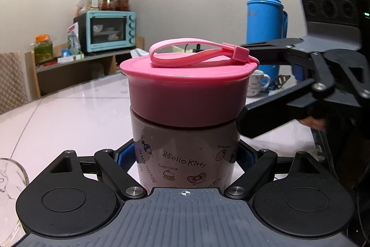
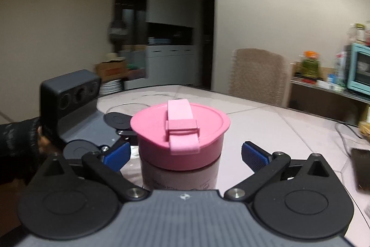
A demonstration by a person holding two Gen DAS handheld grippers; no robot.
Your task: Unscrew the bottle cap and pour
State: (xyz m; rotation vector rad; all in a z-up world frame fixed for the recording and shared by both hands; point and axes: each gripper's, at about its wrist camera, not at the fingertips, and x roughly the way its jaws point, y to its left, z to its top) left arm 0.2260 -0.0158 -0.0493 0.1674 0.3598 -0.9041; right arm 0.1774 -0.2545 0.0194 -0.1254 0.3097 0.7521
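Observation:
A Hello Kitty bottle (image 1: 185,163) with a grey printed body stands upright on the pale table (image 1: 69,112). My left gripper (image 1: 186,155) is shut on its body, blue pads pressed to both sides. Its pink cap (image 1: 187,94) sits on top, with a pink strap loop (image 1: 185,52) lying over it. In the right wrist view the cap (image 2: 180,133) is between the spread fingers of my right gripper (image 2: 186,156). That gripper is open, and both blue pads (image 2: 254,155) stand apart from the cap. From the left wrist view, the right gripper (image 1: 256,85) comes in from the right at cap height.
A clear glass (image 1: 9,179) stands at the lower left, close to the left gripper. A blue thermos (image 1: 266,13) and a white mug (image 1: 257,82) are behind on the right. A teal toaster oven (image 1: 111,29) sits on a shelf, and a chair (image 2: 259,75) is at the table's far side.

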